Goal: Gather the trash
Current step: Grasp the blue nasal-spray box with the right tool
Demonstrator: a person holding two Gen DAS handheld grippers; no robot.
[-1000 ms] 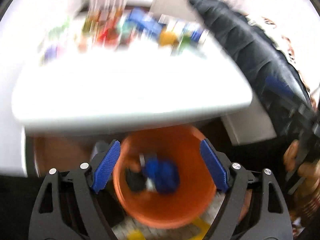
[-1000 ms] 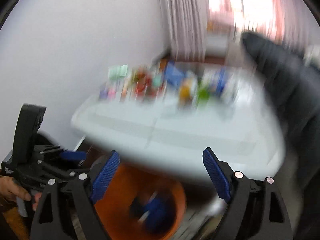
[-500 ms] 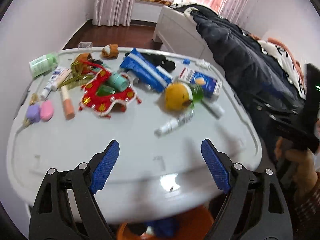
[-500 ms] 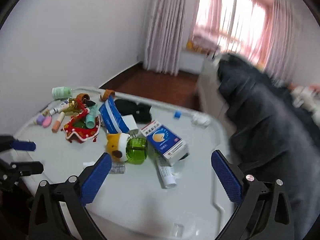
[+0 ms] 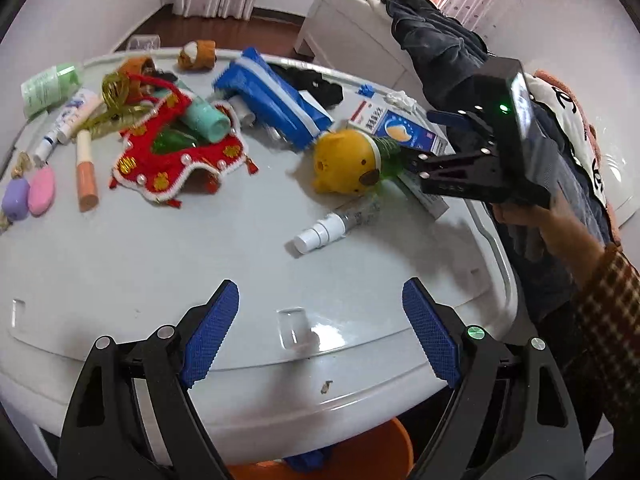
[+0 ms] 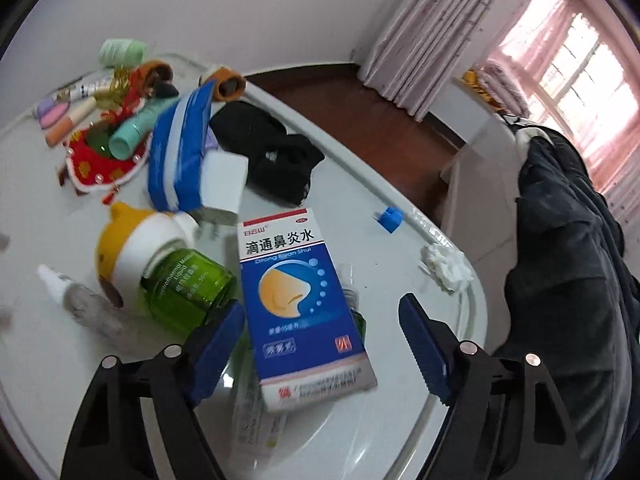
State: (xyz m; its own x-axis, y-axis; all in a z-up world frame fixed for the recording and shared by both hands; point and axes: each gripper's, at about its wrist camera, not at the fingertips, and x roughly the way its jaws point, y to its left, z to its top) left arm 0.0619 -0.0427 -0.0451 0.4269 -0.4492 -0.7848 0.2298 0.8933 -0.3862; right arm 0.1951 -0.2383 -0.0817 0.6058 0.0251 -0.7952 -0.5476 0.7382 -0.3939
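Note:
A blue and white medicine box point(image 6: 296, 300) lies flat on the white table point(image 5: 160, 272), near its right edge. My right gripper point(image 6: 322, 320) straddles the box's near half; its jaws are closing and the pads stand clear of the box sides. In the left wrist view, that right gripper point(image 5: 424, 140), held by a hand, reaches down at the same box point(image 5: 404, 132). My left gripper point(image 5: 320, 320) is open over bare table by the front edge, with nothing between its fingers. An orange bin point(image 5: 360, 456) with blue trash shows below the table edge.
A green bottle with a yellow bear cap point(image 6: 184, 292) and a small spray bottle point(image 5: 336, 224) lie left of the box. Farther back are a blue pouch point(image 5: 272, 100), black cloth point(image 6: 272, 152) and red embroidered cloth point(image 5: 176, 156). A white tissue wad point(image 6: 446, 266) lies by the right rim, beside a dark coat point(image 6: 568, 240).
Both grippers moved from over the orange bin to above the table. The right gripper then came down close over the medicine box and its jaws narrowed.

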